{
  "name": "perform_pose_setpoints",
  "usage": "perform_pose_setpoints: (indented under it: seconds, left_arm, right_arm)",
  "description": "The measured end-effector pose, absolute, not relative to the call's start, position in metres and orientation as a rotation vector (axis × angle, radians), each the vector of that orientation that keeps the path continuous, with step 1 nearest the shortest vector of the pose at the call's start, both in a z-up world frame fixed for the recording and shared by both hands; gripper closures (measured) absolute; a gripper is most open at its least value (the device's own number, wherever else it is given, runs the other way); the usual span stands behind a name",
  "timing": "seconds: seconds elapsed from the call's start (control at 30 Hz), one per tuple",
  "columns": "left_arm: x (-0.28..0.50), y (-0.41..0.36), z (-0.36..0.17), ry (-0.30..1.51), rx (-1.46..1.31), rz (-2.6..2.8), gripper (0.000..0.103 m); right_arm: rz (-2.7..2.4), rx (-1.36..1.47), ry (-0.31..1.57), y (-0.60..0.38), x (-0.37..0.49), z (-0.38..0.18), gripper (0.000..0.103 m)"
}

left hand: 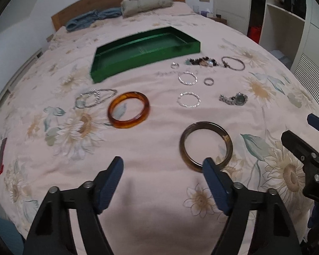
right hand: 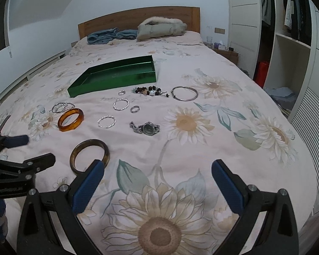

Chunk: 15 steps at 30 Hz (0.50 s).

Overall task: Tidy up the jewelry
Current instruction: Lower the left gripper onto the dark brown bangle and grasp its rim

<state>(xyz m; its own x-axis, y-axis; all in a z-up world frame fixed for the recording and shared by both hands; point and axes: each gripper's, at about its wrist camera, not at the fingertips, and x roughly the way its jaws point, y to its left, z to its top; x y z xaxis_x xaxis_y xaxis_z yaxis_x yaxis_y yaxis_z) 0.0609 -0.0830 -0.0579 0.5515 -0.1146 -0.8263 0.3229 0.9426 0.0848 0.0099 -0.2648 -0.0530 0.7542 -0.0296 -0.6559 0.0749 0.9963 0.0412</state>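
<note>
A dark brown bangle (left hand: 184, 146) (right hand: 106, 153) lies on the flowered bedspread; the right fingertip of my open left gripper (left hand: 162, 163) overlaps its near rim, and nothing sits between the pads. An amber bangle (left hand: 127, 125) (right hand: 69, 129) lies farther off to the left. Beyond them are silver hoops (left hand: 189, 106), a watch (left hand: 236, 99) (right hand: 148, 128), a beaded bracelet (left hand: 202, 62) (right hand: 151, 90) and a thin silver bangle (right hand: 185, 100). The green tray (left hand: 138, 63) (right hand: 108, 87) stands behind them with no jewelry in it. My right gripper (right hand: 157, 165) hangs open over a printed sunflower, to the right of the dark bangle.
Silver chain bracelets (left hand: 95, 97) lie left of the amber bangle. A folded coat (right hand: 161, 28) and blue cloth (right hand: 110, 35) rest by the wooden headboard. White wardrobe shelves (right hand: 291, 63) stand to the right of the bed. A dark flat object (left hand: 2, 155) lies at the bed's left edge.
</note>
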Motion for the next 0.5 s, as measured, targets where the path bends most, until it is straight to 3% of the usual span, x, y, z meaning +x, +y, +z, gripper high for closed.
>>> perform_pose_setpoints:
  seconds: [0.13, 0.4, 0.5]
  left_arm:
    - [0.068, -0.089, -0.064, 0.966, 0.235, -0.286, 0.034]
    - [0.090, -0.095, -0.080, 1.020, 0.203, -0.349, 0.068]
    - [0.095, -0.095, -0.087, 1.041, 0.193, -0.374, 0.073]
  right_arm:
    - [-0.047, 0.076, 0.722, -0.272, 0.014, -0.056, 0.002]
    - [0.038, 0.106, 0.751, -0.282, 0.036, -0.060, 0.003]
    - [0.068, 0.118, 0.752, -0.285, 0.043, -0.059, 0.003]
